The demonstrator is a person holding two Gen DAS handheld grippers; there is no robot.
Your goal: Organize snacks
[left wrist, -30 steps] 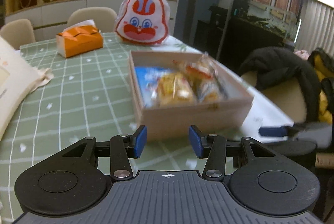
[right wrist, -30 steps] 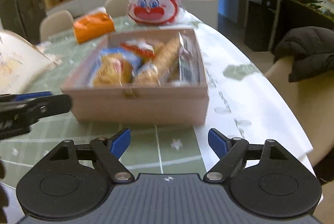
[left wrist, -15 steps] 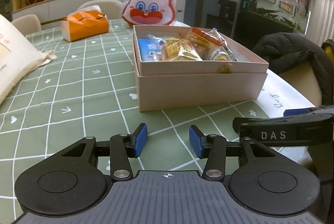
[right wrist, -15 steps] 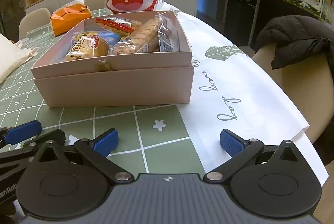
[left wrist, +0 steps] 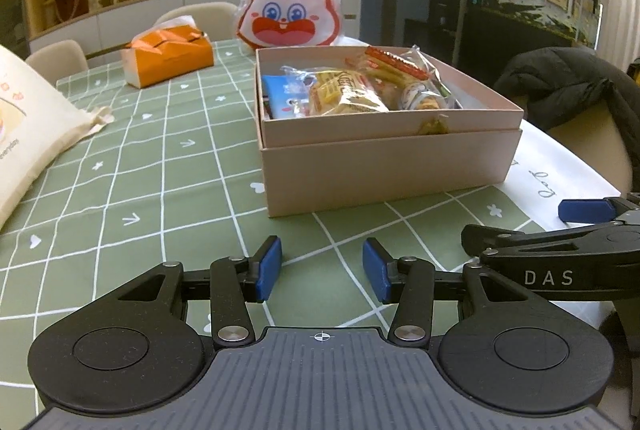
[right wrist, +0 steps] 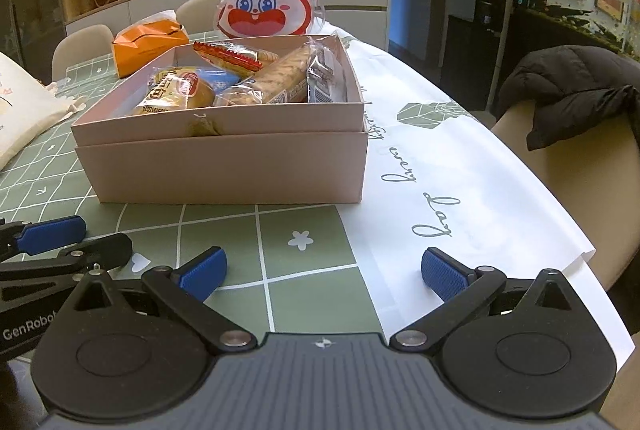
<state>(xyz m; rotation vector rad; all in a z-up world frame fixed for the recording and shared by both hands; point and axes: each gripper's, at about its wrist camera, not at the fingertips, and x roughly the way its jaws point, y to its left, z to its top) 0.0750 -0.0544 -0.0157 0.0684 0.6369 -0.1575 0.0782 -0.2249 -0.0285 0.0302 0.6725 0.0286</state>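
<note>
Straight ahead of both tools, on the green grid-patterned tablecloth point(left wrist: 160, 169): a pale pink square cardboard box point(right wrist: 224, 169), seated in its upturned lid and filled with wrapped snacks. No contact with either tool; a strip of bare cloth between fingertips and the box's near wall.

Left gripper point(left wrist: 322, 268): blue pads moderately apart, nothing between them, aimed at the near wall's left half. Right gripper point(right wrist: 322, 270): spread as wide as possible, empty, aimed nearer the right corner, beside the white lettered table runner point(right wrist: 440, 189). Side by side, about equally near the box, the right one closer to the long packets.

Inside, toward the left: a rounded yellow-and-red bread packet point(right wrist: 176, 93) atop a blue wrapper point(left wrist: 282, 97). Toward the right: a long clear-wrapped pastry roll point(right wrist: 280, 77), long axis running away from the tools and angled slightly rightward, with a red-edged crinkled packet point(right wrist: 232, 55) lying across behind it.

Probably a reach over the near wall next, downward into the box. For the roll, a wide spread across its short width suits better than along its length; hence likely the right tool's job. Main hazard: catching the box rim and shoving the whole box back toward the red-and-white rabbit-face bag point(right wrist: 266, 5).
</note>
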